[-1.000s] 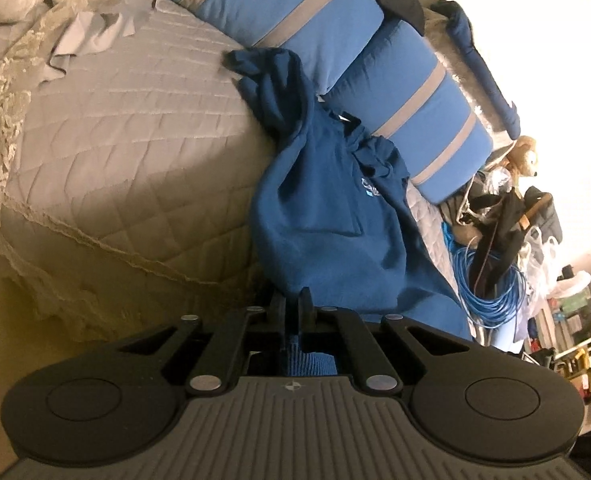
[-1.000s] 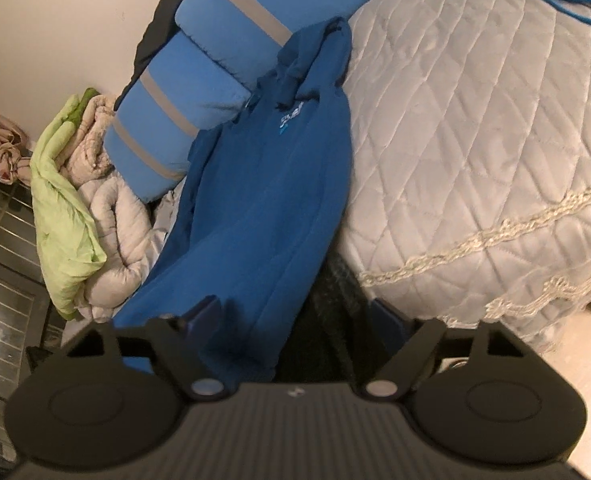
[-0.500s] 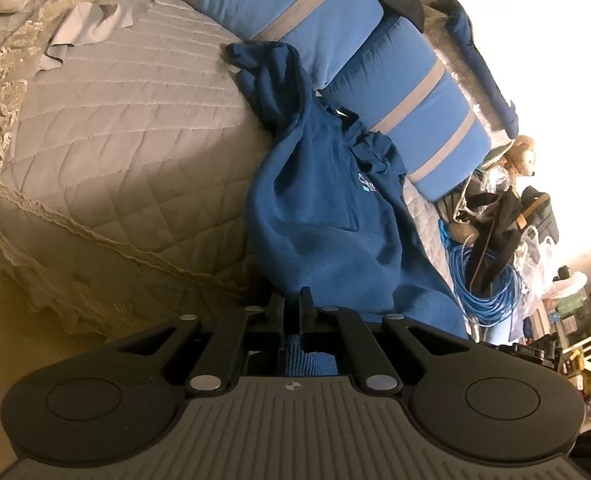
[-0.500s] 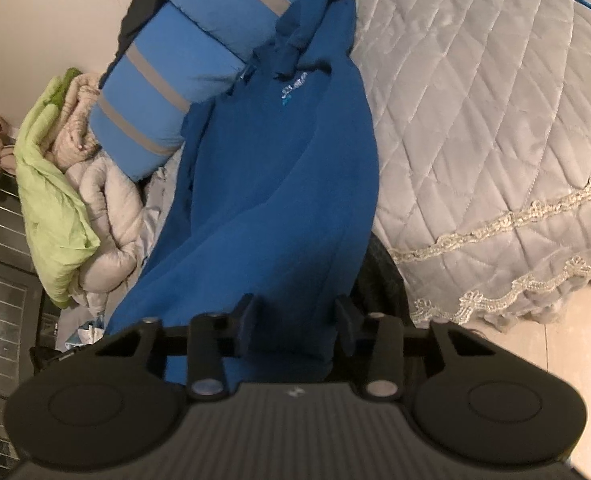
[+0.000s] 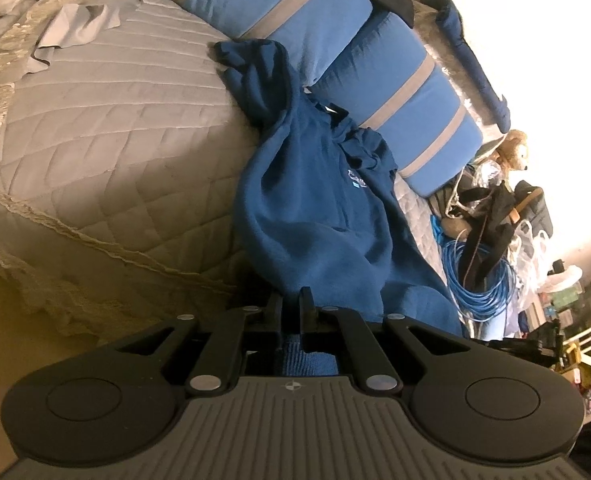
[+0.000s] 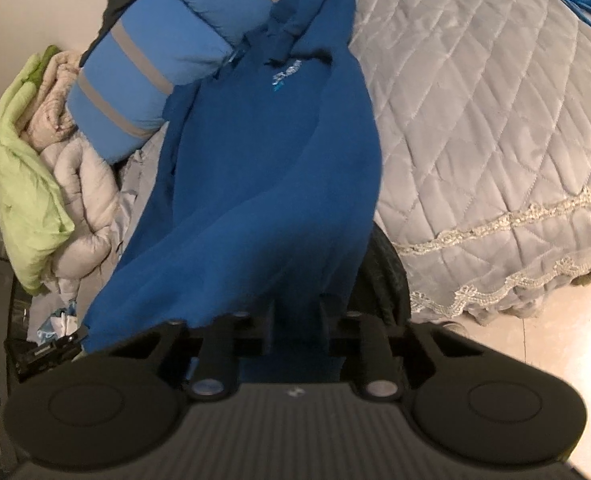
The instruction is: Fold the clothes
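Note:
A blue sweatshirt (image 5: 315,208) with a small chest logo lies stretched across the grey quilted bed (image 5: 107,128), its top against the blue striped pillows (image 5: 407,120). My left gripper (image 5: 291,304) is shut on its hem at the bed's edge. In the right wrist view the sweatshirt (image 6: 263,168) runs from the pillows (image 6: 143,64) down to my right gripper (image 6: 297,312), which is shut on the hem's other part. Both hold the cloth slightly off the bed (image 6: 487,120).
A grey cloth (image 5: 79,28) lies at the bed's far left. A coil of blue cable (image 5: 479,276) and bags sit right of the bed. A green and beige bedding pile (image 6: 43,184) lies left of the pillows. Floor (image 6: 555,340) shows below the bed's lace edge.
My right gripper was open around the hem, then closed on it. The left gripper stayed shut on the hem while both pulled the sweatshirt slightly back toward the bed's edge.

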`<control>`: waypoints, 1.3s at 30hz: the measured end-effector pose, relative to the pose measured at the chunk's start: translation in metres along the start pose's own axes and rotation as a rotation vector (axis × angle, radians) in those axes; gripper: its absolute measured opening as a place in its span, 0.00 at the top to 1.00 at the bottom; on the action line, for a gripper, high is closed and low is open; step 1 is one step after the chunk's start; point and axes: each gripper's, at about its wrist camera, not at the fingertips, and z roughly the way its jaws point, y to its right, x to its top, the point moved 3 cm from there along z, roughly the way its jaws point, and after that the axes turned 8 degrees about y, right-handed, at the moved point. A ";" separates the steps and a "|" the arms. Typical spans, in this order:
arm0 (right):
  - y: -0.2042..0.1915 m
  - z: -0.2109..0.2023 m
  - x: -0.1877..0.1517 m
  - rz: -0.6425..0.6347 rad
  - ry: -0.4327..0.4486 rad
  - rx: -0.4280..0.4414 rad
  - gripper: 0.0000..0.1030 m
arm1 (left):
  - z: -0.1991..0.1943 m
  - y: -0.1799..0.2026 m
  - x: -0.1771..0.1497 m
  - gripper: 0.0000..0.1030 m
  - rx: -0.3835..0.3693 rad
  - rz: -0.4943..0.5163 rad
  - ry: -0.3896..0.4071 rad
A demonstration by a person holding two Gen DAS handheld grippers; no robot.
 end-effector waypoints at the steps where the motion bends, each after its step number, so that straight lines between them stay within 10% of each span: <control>1: 0.001 0.001 0.000 0.006 0.001 -0.004 0.89 | 0.000 0.000 0.000 0.92 0.000 0.000 0.003; 14: 0.039 -0.035 0.010 0.195 0.164 0.045 0.96 | 0.001 -0.018 0.003 0.47 -0.002 -0.111 0.030; 30: 0.089 -0.017 0.007 0.249 0.172 -0.082 0.97 | 0.015 -0.027 -0.009 0.47 -0.096 -0.191 0.019; 39: 0.093 -0.005 0.008 0.243 0.154 -0.112 0.97 | 0.024 -0.046 -0.023 0.49 -0.313 -0.397 0.059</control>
